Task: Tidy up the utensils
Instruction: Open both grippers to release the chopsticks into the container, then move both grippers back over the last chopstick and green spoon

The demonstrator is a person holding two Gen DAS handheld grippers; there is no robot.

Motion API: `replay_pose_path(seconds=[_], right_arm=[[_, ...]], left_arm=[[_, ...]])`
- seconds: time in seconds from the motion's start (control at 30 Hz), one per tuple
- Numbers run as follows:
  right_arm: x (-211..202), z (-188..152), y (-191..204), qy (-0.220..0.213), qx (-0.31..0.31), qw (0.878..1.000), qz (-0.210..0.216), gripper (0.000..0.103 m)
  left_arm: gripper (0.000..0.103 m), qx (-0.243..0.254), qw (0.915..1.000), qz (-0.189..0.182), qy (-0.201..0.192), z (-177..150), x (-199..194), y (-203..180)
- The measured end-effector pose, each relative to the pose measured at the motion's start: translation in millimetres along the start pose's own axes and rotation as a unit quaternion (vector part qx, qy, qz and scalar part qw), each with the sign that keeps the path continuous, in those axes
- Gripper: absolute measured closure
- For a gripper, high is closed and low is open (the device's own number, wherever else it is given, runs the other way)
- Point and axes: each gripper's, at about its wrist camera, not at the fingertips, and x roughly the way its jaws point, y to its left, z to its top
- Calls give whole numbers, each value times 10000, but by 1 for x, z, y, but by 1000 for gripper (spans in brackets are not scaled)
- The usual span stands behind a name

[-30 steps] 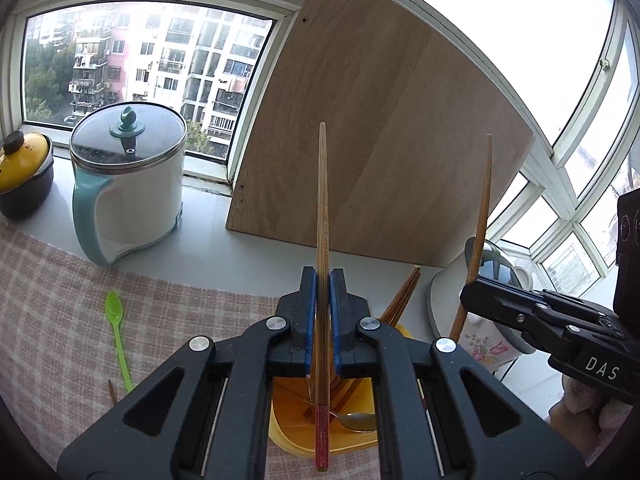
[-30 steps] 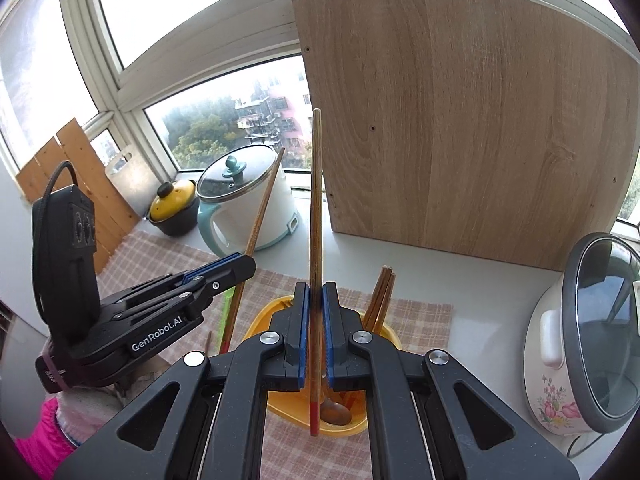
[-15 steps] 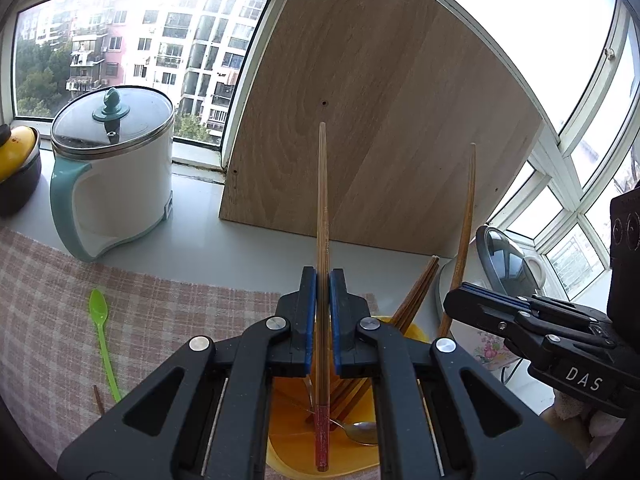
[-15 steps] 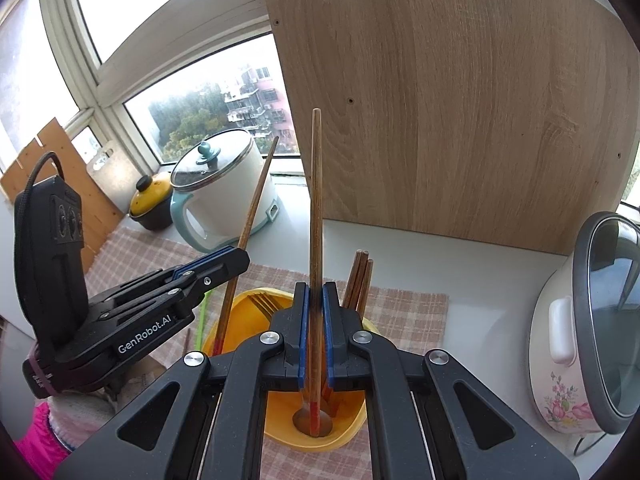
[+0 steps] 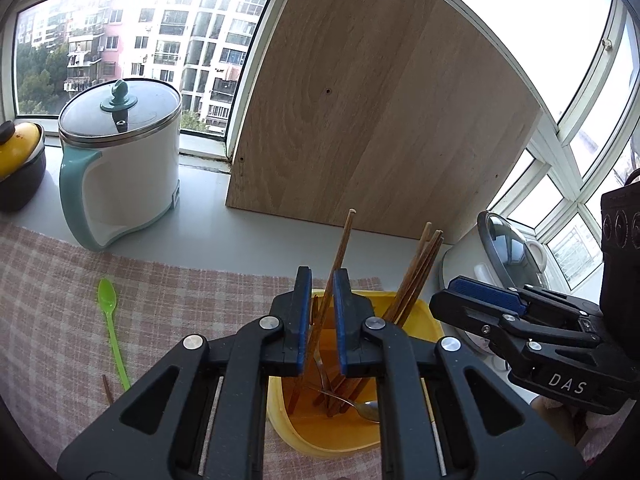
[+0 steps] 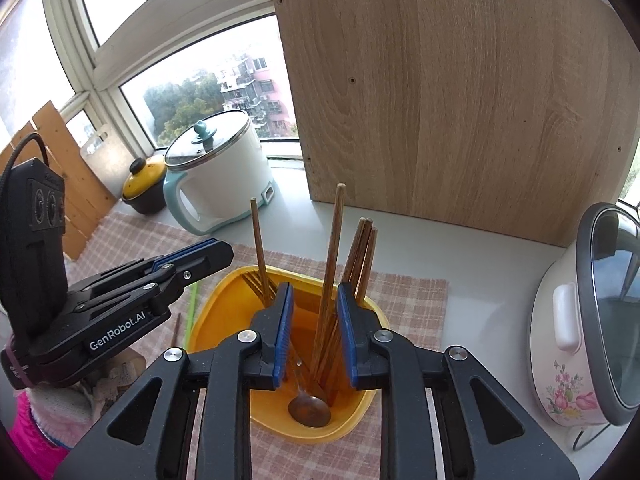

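Observation:
A yellow utensil holder (image 5: 404, 312) (image 6: 360, 412) stands on the checked cloth with several wooden chopsticks (image 5: 416, 268) (image 6: 362, 252), a fork and a metal spoon (image 6: 310, 408) in it. My left gripper (image 5: 322, 280) is open just above the holder; a chopstick (image 5: 342, 244) stands loose between its jaws. My right gripper (image 6: 314, 296) is open over the holder, with a chopstick (image 6: 334, 248) standing free between its jaws. A green plastic spoon (image 5: 112, 328) and a brown stick (image 5: 106, 388) lie on the cloth to the left.
A white and teal electric pot (image 5: 120, 160) (image 6: 218, 176) and a yellow-lidded pot (image 5: 18, 164) stand on the sill at the left. A wooden board (image 5: 380, 120) leans against the window. A flowered rice cooker (image 6: 592, 352) stands at the right.
Both grippers have opened and let go of their chopsticks, which now stand in the yellow holder. Both grippers have dropped closer to the holder.

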Motion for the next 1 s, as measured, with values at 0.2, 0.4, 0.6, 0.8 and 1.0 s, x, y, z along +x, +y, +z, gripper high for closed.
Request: replay_pose_path(seconds=[0.2, 0.4, 0.6, 0.8, 1.0], right_arm=[[-6, -5, -3, -58, 70, 9999, -45, 60], [-10, -8, 2, -81, 81, 9999, -58, 60], [-16, -13, 14, -129, 24, 9999, -80, 60], [-21, -20, 25, -172, -29, 9998, -107, 59], [-28, -29, 35, -244, -126, 9995, -138, 43]], left_arm=[[87, -19, 10000, 32, -13, -6, -10, 7], [86, 2, 10000, 63, -22, -12, -20, 13], [85, 71, 9998, 156, -52, -19, -36, 19], [71, 93, 9995, 274, -120, -26, -57, 29], [62, 220, 9984, 517, -106, -41, -76, 45]])
